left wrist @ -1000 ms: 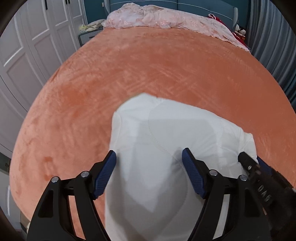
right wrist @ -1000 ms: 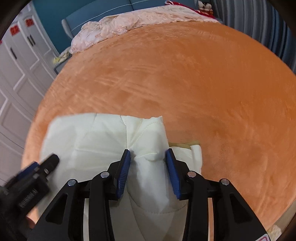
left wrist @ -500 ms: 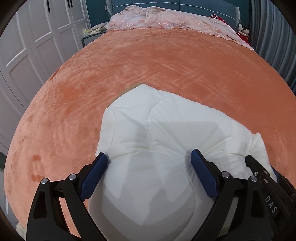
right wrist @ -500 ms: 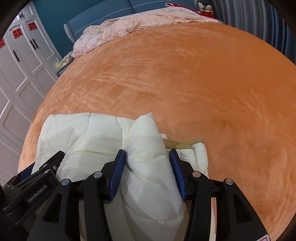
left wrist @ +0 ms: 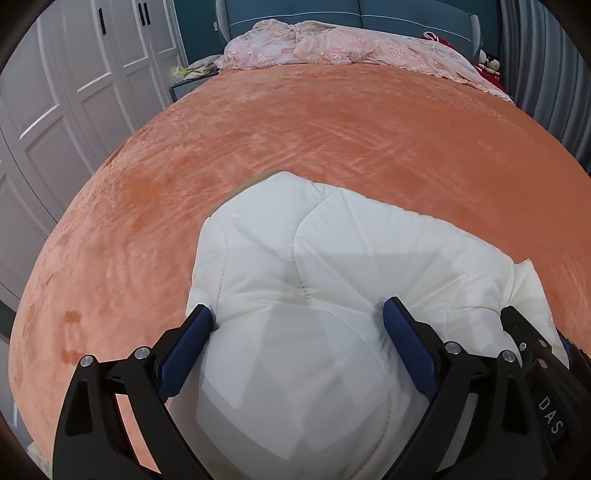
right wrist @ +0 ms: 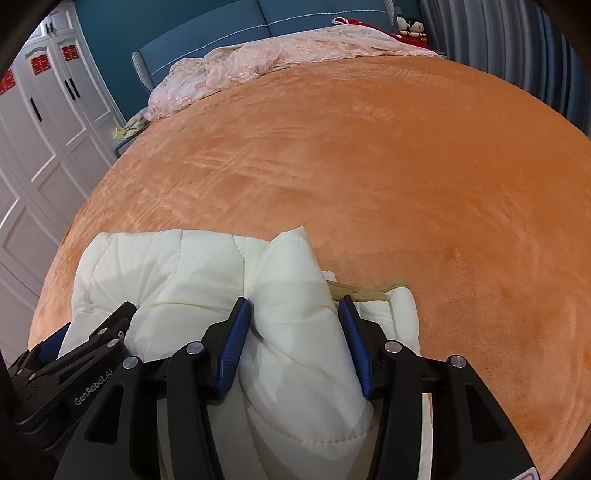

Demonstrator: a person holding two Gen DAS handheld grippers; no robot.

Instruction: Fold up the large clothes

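A cream quilted padded jacket (left wrist: pixel 332 266) lies folded into a bundle on the orange bedspread (left wrist: pixel 295 122). My left gripper (left wrist: pixel 299 317) stands wide open around the bundle's near left part, with puffed fabric between its blue pads (left wrist: pixel 184 347). My right gripper (right wrist: pixel 295 310) grips a thick fold of the jacket (right wrist: pixel 166 266) at its right end, its pads (right wrist: pixel 236 332) pressed into the fabric. A tan lining edge (right wrist: pixel 373 288) shows beside the right pad. Each gripper shows in the other's view: the right one (left wrist: pixel 535 362), the left one (right wrist: pixel 74 362).
The orange bedspread (right wrist: pixel 369 147) stretches far ahead and to the right. A pink lace cover (left wrist: pixel 332 48) lies by the blue headboard (left wrist: pixel 332 14). White wardrobe doors (left wrist: pixel 55 92) stand on the left, a grey curtain (left wrist: pixel 554 74) on the right.
Both grippers have opened wider around the jacket and moved slightly back. The bundle has settled and spread out on the bedspread.
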